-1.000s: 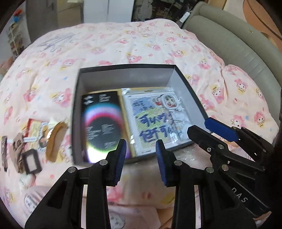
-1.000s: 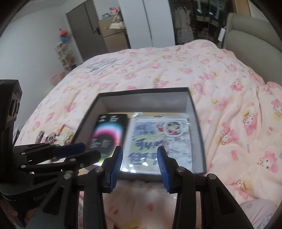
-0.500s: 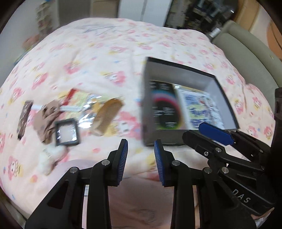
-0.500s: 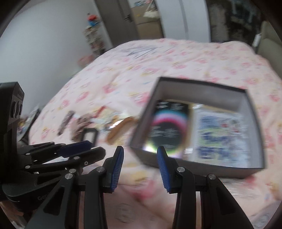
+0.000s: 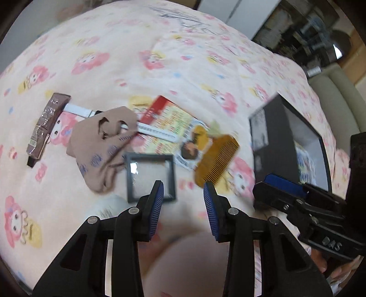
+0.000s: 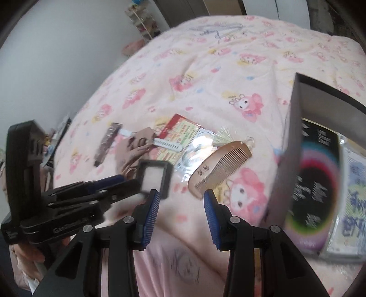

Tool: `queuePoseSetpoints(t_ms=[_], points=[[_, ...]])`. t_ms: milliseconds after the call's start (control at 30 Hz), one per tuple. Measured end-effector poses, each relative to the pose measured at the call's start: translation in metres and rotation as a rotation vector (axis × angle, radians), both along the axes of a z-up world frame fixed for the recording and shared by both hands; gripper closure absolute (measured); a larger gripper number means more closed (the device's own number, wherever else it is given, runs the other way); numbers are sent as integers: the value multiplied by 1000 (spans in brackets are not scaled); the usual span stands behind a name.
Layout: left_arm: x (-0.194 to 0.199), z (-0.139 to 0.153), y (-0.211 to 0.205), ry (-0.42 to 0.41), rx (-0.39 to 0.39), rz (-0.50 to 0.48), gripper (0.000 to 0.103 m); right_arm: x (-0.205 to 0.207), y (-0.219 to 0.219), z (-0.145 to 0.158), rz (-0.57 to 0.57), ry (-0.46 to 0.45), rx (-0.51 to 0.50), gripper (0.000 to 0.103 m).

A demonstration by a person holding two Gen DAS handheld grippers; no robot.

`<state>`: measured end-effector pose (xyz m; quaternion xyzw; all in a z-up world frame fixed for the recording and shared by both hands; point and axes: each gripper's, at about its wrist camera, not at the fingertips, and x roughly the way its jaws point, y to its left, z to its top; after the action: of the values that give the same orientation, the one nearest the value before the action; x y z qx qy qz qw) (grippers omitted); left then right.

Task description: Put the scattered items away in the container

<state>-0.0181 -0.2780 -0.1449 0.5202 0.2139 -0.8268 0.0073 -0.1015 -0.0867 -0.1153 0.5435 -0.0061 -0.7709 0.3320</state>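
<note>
Both views have swung away from the dark grey open-topped cardboard box (image 5: pixel 270 137), which now sits at the right edge of each view, toward the loose items on the bed's pink cartoon-print quilt (image 5: pixel 160 45). Left claw (image 5: pixel 183 205) has just been opening; its blue pads stand apart with nothing between them, above a small black square frame (image 5: pixel 151 176). Right claw (image 6: pixel 181 208) is likewise parted and empty, just below an amber toothed comb (image 6: pixel 219 169). Scattered together near the frame lie a beige crumpled sock (image 5: pixel 103 146), a red-and-yellow printed packet (image 5: pixel 169 123), a white narrow comb (image 5: pixel 155 132) and a brown foil-wrapped bar (image 5: pixel 45 123). Inside the box rests a black printed sleeve (image 6: pixel 313 182). Beyond the bed are a white wall (image 6: pixel 57 57) and a cluttered shelf rack (image 6: pixel 144 20).
</note>
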Motion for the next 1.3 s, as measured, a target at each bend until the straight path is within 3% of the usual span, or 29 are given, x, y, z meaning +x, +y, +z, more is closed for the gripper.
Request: queuePoseSetpoints(t_ms=[200,367,467,700,833,900,1100,1167,1300], points=[[-51,-34,-27,-34,153,-65,67,-48,-37,-36,-6,-99,0,67],[-86,-69,-30,-141,73,-68,67,-74,-47,-67,-109,-88,90,67],[-94,-73,-40,-142,17,-48,67,-85,-48,-75,-124,-99,106,67],[-94,-77,-48,-101,14,-40,63,-79,-41,-79,-145,-45,209,66],[-94,-80,-44,-99,16,-45,57,-76,-39,-87,-131,-68,213,43],[-93,-77,-37,-96,31,-99,48,-77,-38,-88,-128,-79,200,43],[-88,-78,-28,-84,85,-159,50,-76,-39,-81,-75,-83,88,57],[-88,-75,-29,-70,131,-162,54,-72,-46,-79,-24,-101,37,66],[-78,-64,-34,-32,161,-136,73,-63,-63,-76,26,-98,2,68]])
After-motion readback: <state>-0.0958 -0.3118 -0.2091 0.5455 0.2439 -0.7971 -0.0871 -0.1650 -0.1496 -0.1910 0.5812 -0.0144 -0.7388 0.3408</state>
